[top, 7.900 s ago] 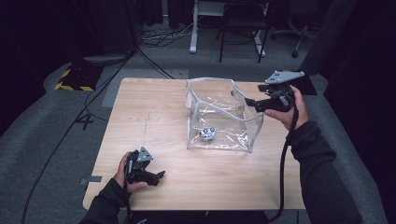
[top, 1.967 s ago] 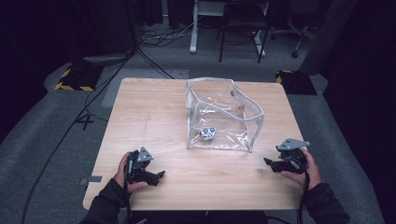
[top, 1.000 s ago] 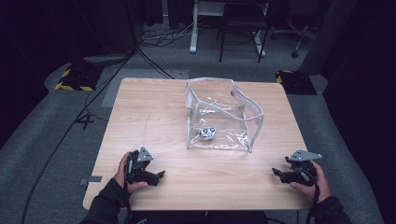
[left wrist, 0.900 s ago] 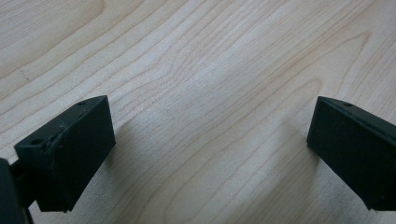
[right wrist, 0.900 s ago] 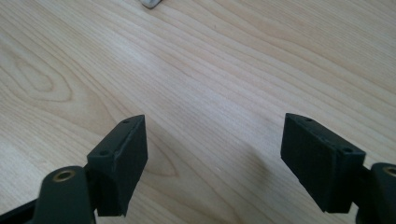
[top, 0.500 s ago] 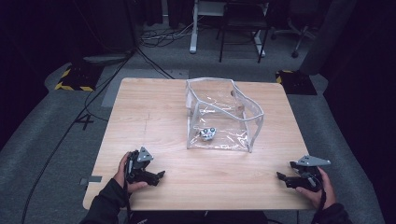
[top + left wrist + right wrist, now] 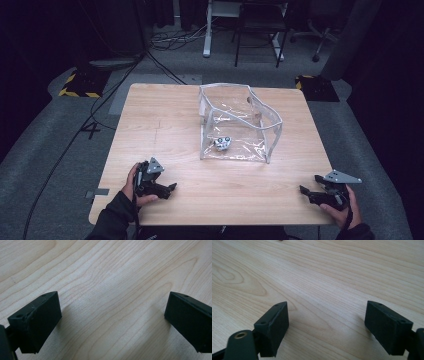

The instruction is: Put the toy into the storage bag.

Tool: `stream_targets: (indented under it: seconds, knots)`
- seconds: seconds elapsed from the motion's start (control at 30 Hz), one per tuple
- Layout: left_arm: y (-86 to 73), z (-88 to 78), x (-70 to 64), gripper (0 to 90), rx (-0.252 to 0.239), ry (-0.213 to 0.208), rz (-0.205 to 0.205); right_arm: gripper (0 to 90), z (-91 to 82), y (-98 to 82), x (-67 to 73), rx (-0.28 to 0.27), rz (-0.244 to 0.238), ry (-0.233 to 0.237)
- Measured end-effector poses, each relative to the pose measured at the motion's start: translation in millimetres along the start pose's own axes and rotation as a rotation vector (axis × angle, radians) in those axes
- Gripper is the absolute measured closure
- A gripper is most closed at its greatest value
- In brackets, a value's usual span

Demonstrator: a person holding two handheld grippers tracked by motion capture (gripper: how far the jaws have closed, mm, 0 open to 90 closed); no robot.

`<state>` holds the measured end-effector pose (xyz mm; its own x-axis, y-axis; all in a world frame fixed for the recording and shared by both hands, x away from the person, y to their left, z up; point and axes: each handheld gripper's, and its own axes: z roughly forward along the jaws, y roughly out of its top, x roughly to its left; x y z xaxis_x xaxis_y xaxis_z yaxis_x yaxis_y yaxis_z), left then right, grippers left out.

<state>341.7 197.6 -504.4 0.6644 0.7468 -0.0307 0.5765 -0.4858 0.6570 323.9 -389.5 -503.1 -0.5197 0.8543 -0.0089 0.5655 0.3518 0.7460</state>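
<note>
High view: both tongs [image 7: 172, 188] apparently empty.

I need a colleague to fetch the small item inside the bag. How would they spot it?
On the wooden table stands a clear plastic bag, open at the top. The small grey-and-white object lies on its floor near the front wall, the lone thing inside.

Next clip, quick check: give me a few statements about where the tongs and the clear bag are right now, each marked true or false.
1. Both tongs are open with nothing between their jaws. True: left tongs, right tongs.
2. The clear bag lies flat and folded. False: it stands open on the table.
3. A small grey object sits inside the bag. True.
4. The right tongs are gripping the bag's rim. False: they rest near the table's near right corner, apart from the bag.
5. The left tongs are near the table's front edge. True.
</note>
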Motion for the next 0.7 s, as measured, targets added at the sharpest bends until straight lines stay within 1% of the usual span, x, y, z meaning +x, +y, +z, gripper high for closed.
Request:
stream_targets:
  seconds: [0.23,0.33,0.57,0.7]
  knots:
    - [-0.1,0.0,-0.1,1.1,0.0,0.001,-0.001,19.4,0.6,0.5,0.7,0.0,0.01,-0.002]
    - [-0.2,0.0,-0.3,1.1,0.0,0.001,-0.003,19.2,1.0,0.8,0.4,0.002,0.006,-0.003]
    - [0.7,0.1,0.5,0.8,0.004,0.004,0.008,19.2,1.0,0.8,0.4,0.002,0.006,-0.003]
    - [0.9,0.3,0.8,0.7,0.006,-0.002,0.01,19.1,1.1,0.9,0.1,0.002,0.005,-0.001]
